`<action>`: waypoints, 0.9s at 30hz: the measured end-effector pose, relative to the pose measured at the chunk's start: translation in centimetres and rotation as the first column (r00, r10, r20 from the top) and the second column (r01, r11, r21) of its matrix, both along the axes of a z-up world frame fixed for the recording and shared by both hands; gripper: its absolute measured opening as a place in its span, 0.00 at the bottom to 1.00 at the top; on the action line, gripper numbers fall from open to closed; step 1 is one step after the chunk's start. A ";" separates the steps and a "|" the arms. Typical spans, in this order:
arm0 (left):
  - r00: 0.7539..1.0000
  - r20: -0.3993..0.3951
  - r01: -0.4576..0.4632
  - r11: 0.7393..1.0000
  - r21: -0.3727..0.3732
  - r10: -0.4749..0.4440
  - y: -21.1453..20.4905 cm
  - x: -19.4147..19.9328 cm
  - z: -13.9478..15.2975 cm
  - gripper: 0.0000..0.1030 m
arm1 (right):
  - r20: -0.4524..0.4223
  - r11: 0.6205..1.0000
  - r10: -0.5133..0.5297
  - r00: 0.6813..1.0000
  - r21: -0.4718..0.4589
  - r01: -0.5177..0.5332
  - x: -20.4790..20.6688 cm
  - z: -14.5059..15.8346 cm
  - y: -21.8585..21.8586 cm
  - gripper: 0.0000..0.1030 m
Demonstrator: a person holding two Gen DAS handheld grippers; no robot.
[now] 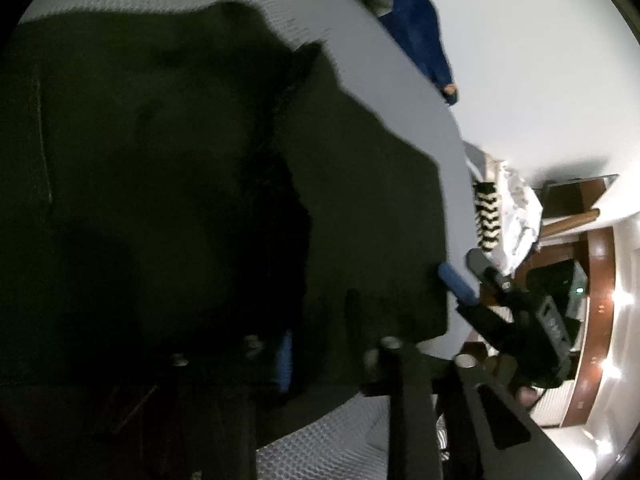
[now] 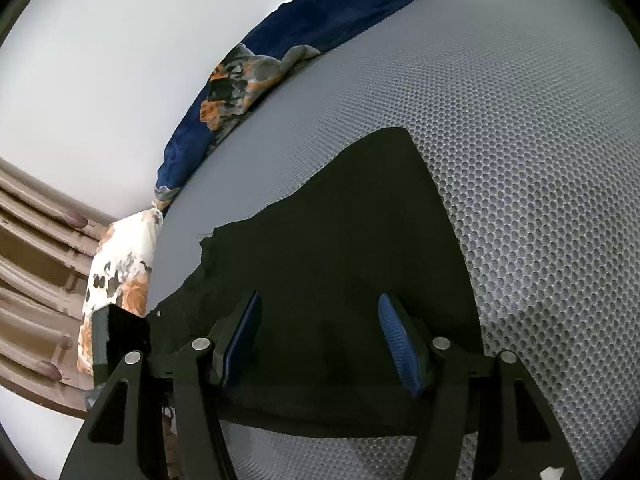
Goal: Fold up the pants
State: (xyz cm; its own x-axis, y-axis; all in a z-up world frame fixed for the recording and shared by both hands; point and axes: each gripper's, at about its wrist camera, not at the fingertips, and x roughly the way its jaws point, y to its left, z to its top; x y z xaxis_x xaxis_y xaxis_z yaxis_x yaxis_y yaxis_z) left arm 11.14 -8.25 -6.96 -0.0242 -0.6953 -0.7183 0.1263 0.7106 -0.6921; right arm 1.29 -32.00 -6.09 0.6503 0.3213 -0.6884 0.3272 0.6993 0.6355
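Item under task: one pair of dark, near-black fabric pants [image 2: 340,240], lying flat on a grey honeycomb-textured mat [image 2: 540,160] that covers the work surface. Lying flat suits folding; edges are reachable from both sides.

Left gripper [image 1: 286,360]: black frame w/ blue ribbed pads. Its view is dark and blurred; only one blue pad [image 1: 285,364] reads clearly, low against the cloth. Jaws pressed together; judged to be pinching pants fabric near the close edge, though the exact contact isn't visible. Probable reason: taking hold of an edge to lift and carry it over.

Right gripper [image 2: 320,344]: jaws spread, two blue pads standing apart w/ pants cloth lying between and below them, nothing pinched. In the left view it appears at the pants' side edge, one pad [image 1: 456,282] just beside the hem. Judged poised to take a matching hold.

Count: grippers 2; pants 1; mat 1. Background: dark blue floral blanket [image 2: 280,60] bunched along the mat's far edge, 1; white floral pillow [image 2: 120,264] at the corner, 1; white wall [image 2: 100,60] behind.

Step judged: early, first fold not yet made.
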 end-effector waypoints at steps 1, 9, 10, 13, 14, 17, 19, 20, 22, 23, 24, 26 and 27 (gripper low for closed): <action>1.000 0.005 -0.006 1.000 0.006 0.006 0.0 0.0 0.0 0.12 | -0.001 1.000 -0.002 1.000 0.001 0.002 0.0 -0.1 0.0 0.58; 0.994 0.112 0.015 1.000 0.023 -0.017 0.5 -1.4 2.5 0.07 | -0.005 0.999 -0.024 1.000 -0.039 0.024 -0.2 0.1 -0.2 0.58; 0.992 0.122 0.013 0.999 0.029 -0.016 0.9 -1.7 2.8 0.07 | -0.007 0.999 -0.023 1.000 -0.044 0.022 -0.2 0.1 -0.2 0.58; 0.993 0.114 0.001 0.999 0.039 -0.006 2.0 -1.9 2.3 0.07 | -0.026 0.998 -0.015 1.000 -0.058 0.013 0.0 -0.2 0.1 0.58; 0.995 0.102 -0.003 0.999 0.052 -0.002 2.3 -1.9 1.8 0.07 | -0.032 0.998 -0.013 0.999 -0.061 0.011 0.2 -0.3 0.4 0.58; 0.996 0.084 0.001 0.997 0.082 -0.008 2.5 -1.8 0.8 0.09 | -0.073 0.995 -0.004 0.997 -0.095 -0.003 0.7 -0.9 0.8 0.56; 0.995 0.098 0.011 0.993 0.114 -0.022 1.9 -1.8 0.8 0.10 | -0.087 0.990 0.016 0.996 -0.138 -0.028 1.0 -1.0 1.4 0.56; 0.993 0.110 0.020 0.991 0.129 -0.034 1.7 -1.9 1.0 0.11 | -0.092 0.987 0.025 0.995 -0.155 -0.039 1.0 -1.0 1.6 0.56; 0.991 0.120 0.041 0.987 0.157 -0.060 1.4 -1.8 1.2 0.14 | -0.101 0.980 0.039 0.994 -0.192 -0.058 1.2 -1.1 2.1 0.56; 0.990 0.127 0.044 0.985 0.169 -0.066 1.3 -1.8 1.4 0.17 | -0.103 0.978 0.041 0.994 -0.200 -0.061 1.3 -1.1 2.2 0.56; 0.989 0.134 0.043 0.983 0.179 -0.067 1.6 -1.8 1.5 0.18 | -0.104 0.976 0.043 0.994 -0.207 -0.064 1.3 -1.1 2.3 0.56; 0.985 0.157 0.044 0.977 0.208 -0.077 1.6 -1.8 1.9 0.20 | -0.109 0.975 0.040 0.993 -0.212 -0.062 1.4 -1.0 2.3 0.56; 0.981 0.175 0.040 0.973 0.226 -0.081 1.6 -1.8 2.1 0.22 | -0.111 0.974 0.039 0.993 -0.219 -0.062 1.6 -0.8 2.3 0.56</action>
State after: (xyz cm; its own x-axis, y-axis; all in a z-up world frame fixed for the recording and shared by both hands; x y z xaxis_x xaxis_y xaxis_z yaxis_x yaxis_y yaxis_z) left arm 9.31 -6.67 -4.82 0.0836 -0.5209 -0.8495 0.2831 0.8298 -0.4809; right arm 2.84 -29.68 -6.91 0.5571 0.1834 -0.8099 0.3448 0.8362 0.4266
